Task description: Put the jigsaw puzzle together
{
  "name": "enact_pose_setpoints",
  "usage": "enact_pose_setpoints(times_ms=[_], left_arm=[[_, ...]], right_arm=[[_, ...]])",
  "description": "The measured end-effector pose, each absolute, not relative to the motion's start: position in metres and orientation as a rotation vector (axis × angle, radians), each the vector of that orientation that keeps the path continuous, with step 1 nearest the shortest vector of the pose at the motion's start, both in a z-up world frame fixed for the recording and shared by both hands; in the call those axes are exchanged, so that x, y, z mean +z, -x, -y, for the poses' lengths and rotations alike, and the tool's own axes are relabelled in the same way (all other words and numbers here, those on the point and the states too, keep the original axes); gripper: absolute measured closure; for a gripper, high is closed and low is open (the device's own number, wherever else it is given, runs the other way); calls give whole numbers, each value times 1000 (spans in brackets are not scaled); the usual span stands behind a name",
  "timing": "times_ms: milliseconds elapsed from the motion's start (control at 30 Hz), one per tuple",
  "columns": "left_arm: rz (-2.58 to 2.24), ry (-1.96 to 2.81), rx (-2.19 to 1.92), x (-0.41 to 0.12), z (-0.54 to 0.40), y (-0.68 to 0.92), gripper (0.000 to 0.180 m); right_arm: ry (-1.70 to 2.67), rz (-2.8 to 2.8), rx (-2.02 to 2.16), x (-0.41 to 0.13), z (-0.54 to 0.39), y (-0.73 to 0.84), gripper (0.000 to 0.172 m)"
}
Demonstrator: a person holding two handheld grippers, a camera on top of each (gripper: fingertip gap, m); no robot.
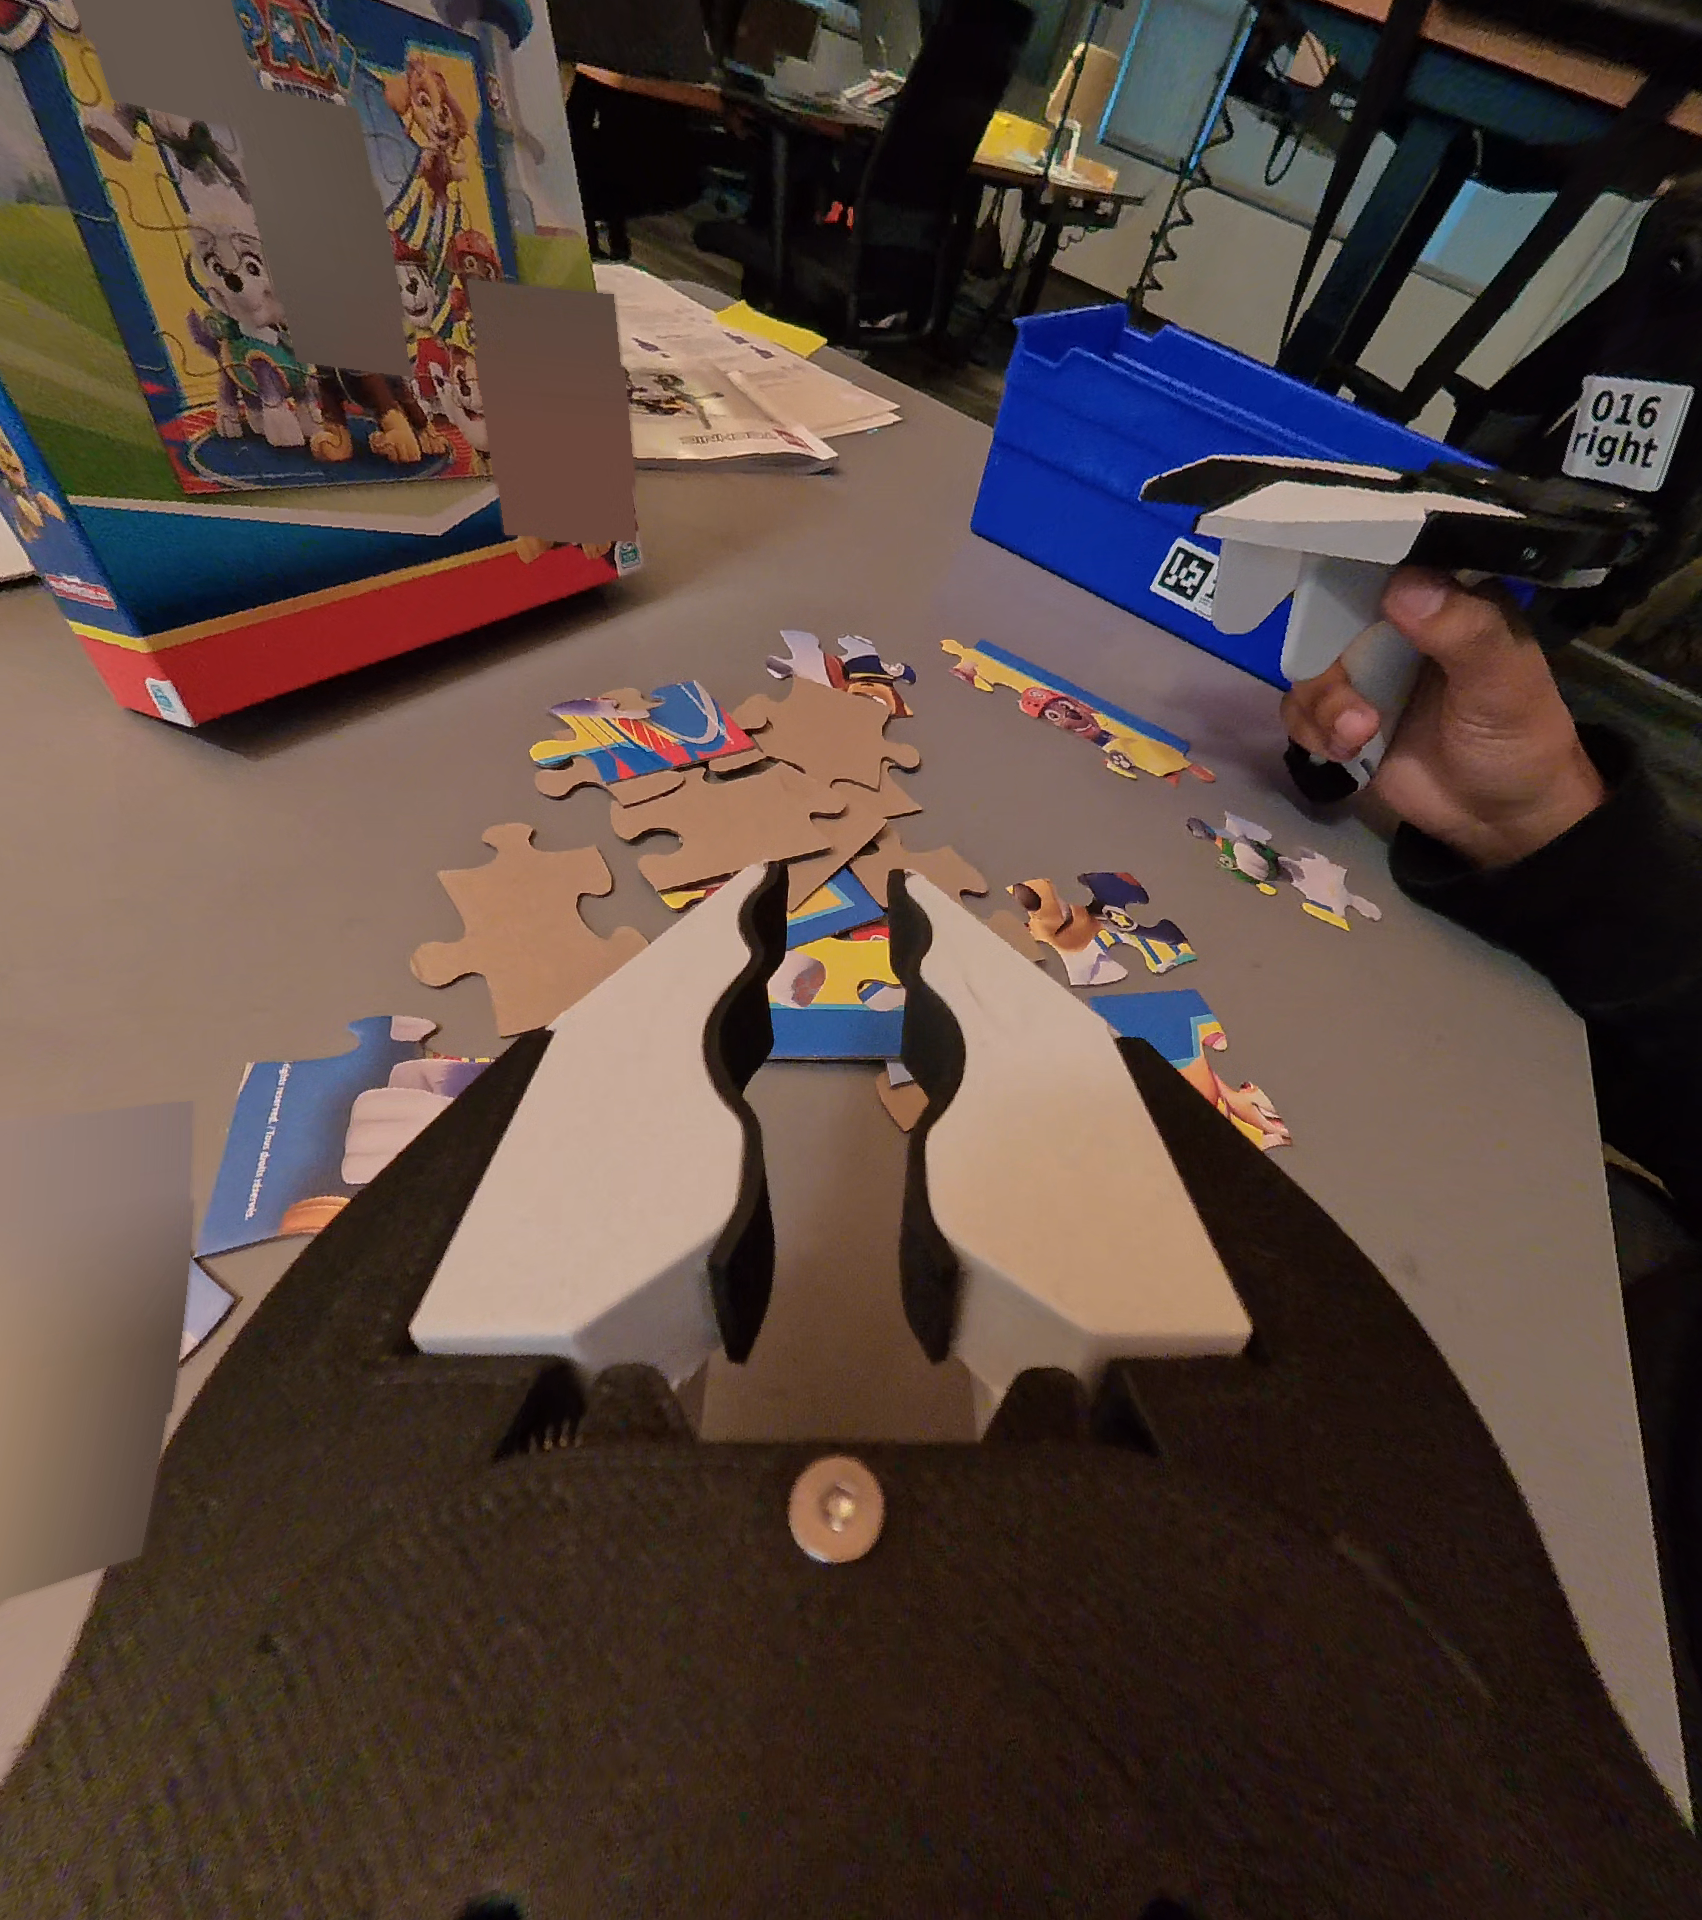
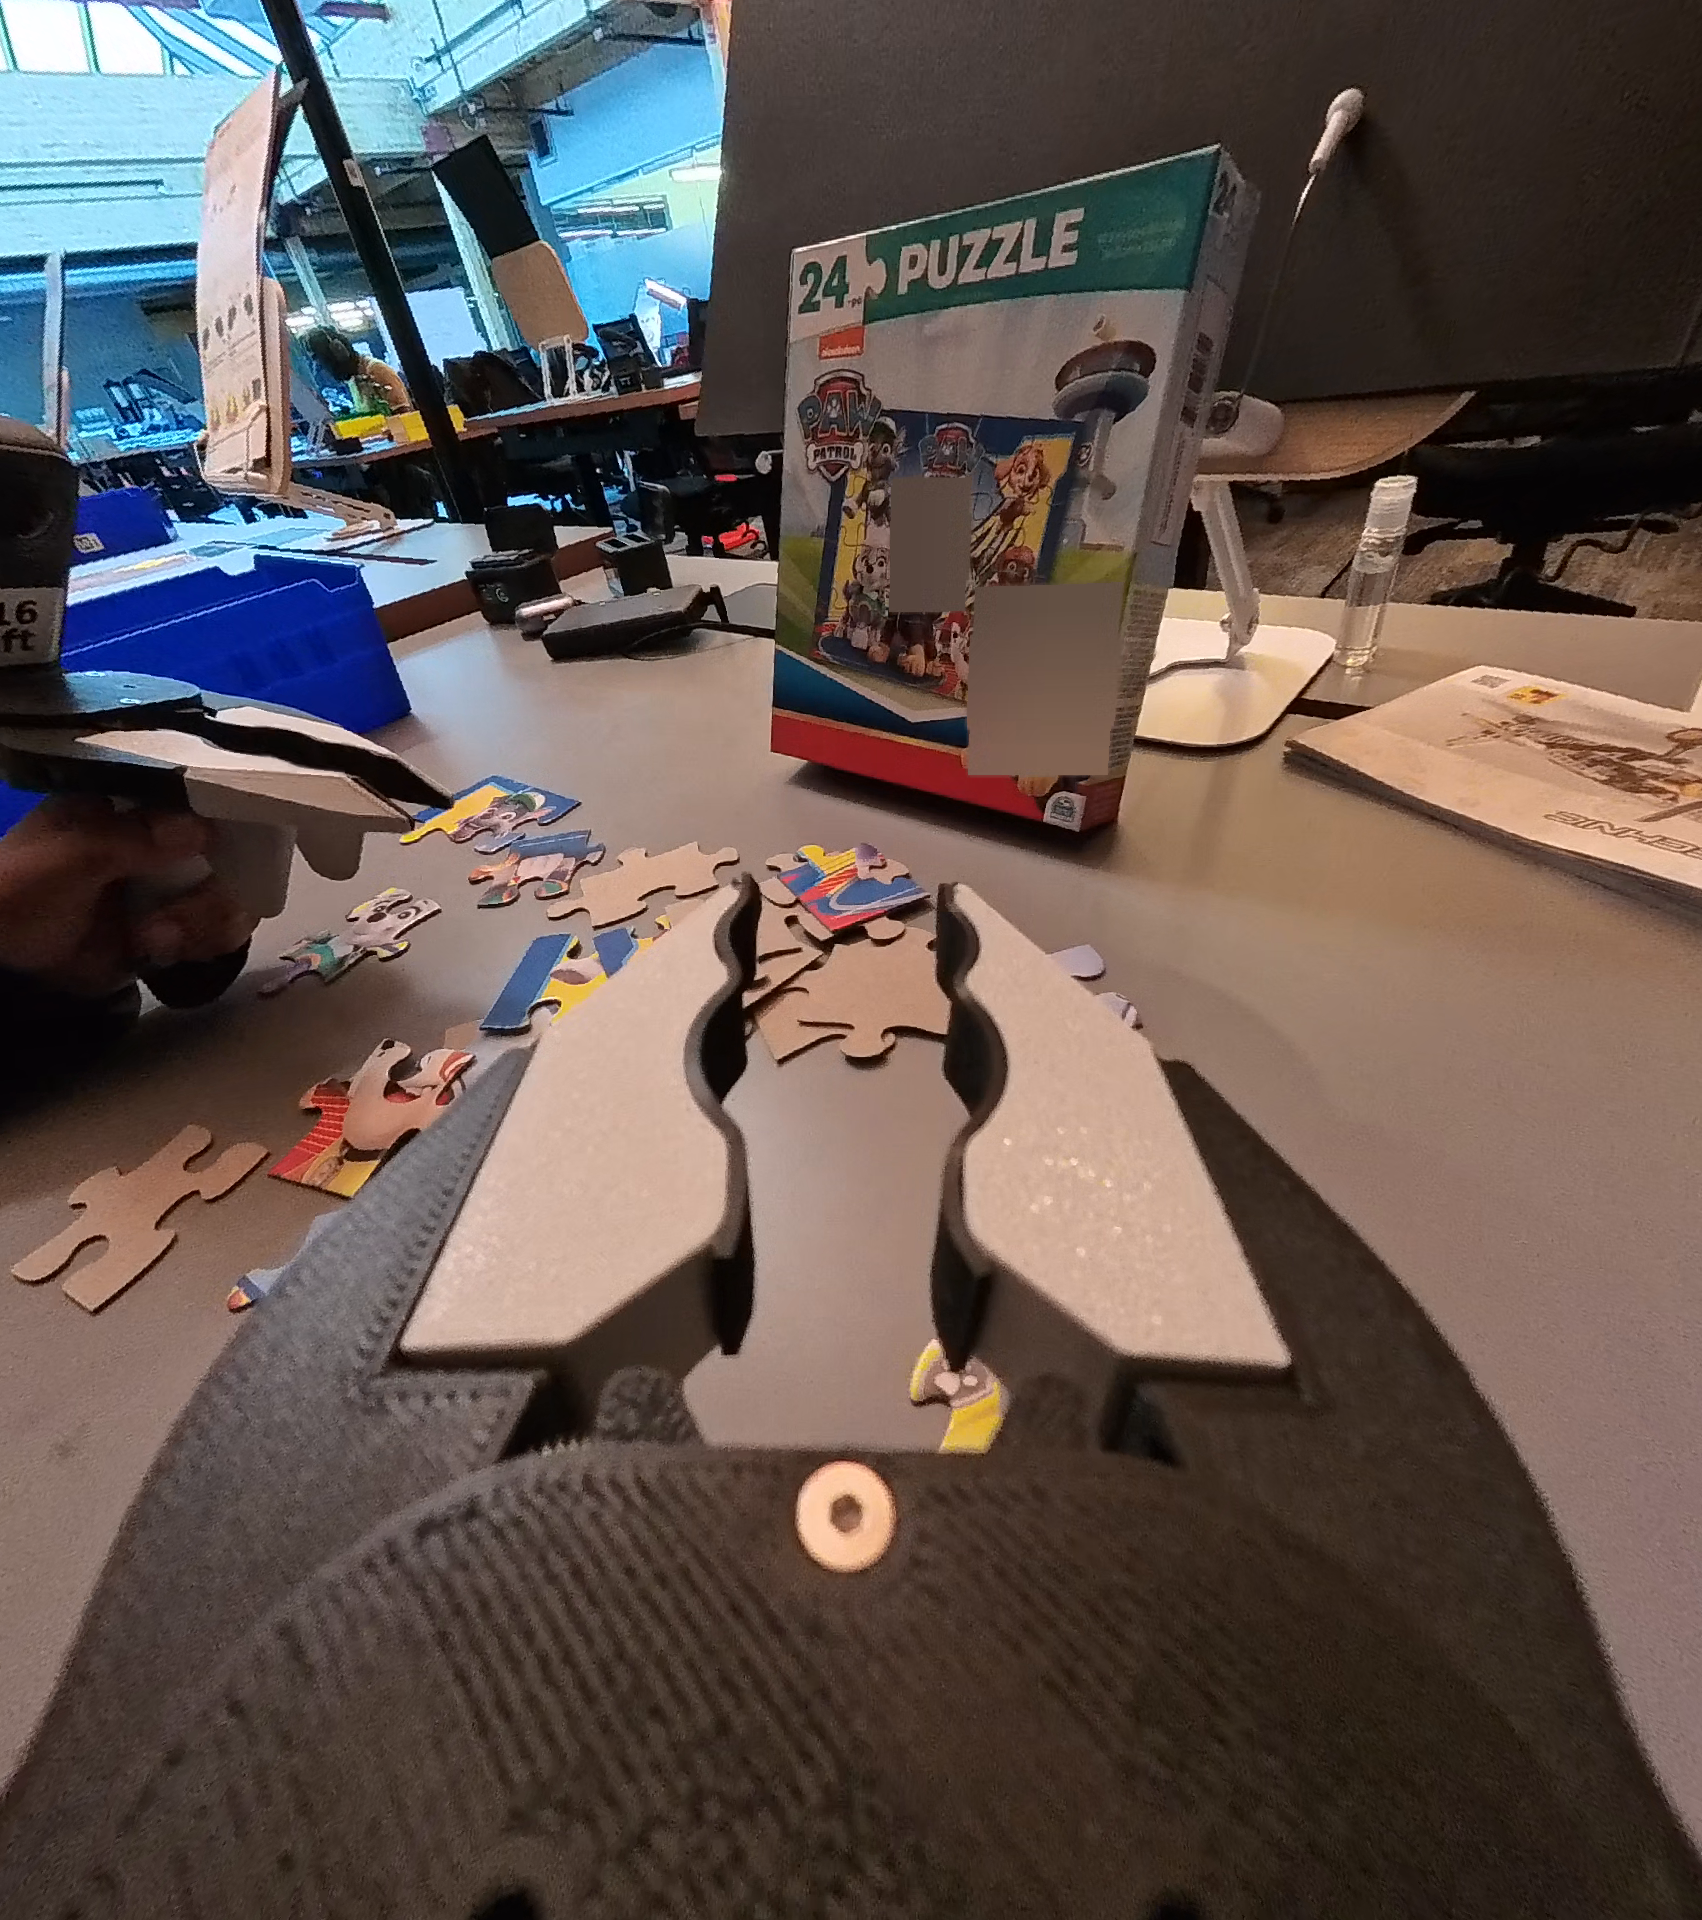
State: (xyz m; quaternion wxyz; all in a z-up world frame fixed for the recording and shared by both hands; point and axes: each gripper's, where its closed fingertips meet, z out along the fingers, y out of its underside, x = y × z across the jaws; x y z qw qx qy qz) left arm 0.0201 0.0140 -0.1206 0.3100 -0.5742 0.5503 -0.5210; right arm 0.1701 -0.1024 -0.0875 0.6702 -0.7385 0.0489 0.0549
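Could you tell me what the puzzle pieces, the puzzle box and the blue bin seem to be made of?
Puzzle pieces: cardboard, going by the plain brown matte backs on the face-down ones. Puzzle box: probably printed paperboard with a slight sheen and folded edges. Blue bin: likely moulded plastic, smooth and uniformly coloured.

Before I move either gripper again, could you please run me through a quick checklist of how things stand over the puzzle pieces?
1. Left gripper empty, jaws apart: ok.
2. Right gripper empty, jaws apart: ok.
3. Pieces lying singly: not ok, the brown face-down pieces overlap in a heap.
4. All pieces picture side up: not ok, several show cardboard.
5. The two grippers well apart: ok.
6. Puzzle box upright, away from the heap: ok.
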Motion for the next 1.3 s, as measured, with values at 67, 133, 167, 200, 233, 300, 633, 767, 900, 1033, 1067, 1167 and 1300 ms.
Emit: enact_pose_setpoints(times_ms=[67,133,167,200,233,300,633,767,900,1033,1067,1167,1300], left_arm=[[-1447,1519,-1385,-120,-14,-20,164],[-1440,1519,-1390,-119,-15,-19,164],[-1438,1519,-1390,-119,-15,-19,164],[-1436,1519,-1388,-119,-15,-18,164],[-1435,1520,-1385,-119,-16,-18,164],[-1434,1521,-1382,-120,-16,-18,164],[-1433,1523,-1377,-120,-16,-17,164],[-1434,1524,-1374,-121,-16,-17,165],[-1435,1526,-1372,-121,-16,-18,165],[-1437,1528,-1371,-122,-16,-18,165],[-1438,1528,-1371,-122,-16,-18,165],[-1440,1529,-1369,-122,-16,-18,165],[-1442,1530,-1368,-123,-16,-18,165]], right_arm=[[1662,-109,126,-87,102,-170,139],[1662,-108,128,-87,102,-169,139],[1662,-108,130,-87,102,-169,138],[1663,-107,132,-87,102,-169,139],[1664,-107,133,-87,102,-168,139],[1666,-104,134,-87,101,-167,139],[1672,-101,138,-88,101,-166,138],[1672,-103,142,-89,100,-166,138],[1672,-103,142,-89,100,-166,138],[1672,-104,145,-89,100,-166,138],[1672,-104,146,-89,100,-166,138],[1672,-103,148,-89,100,-166,138],[1673,-103,149,-89,100,-166,138]])
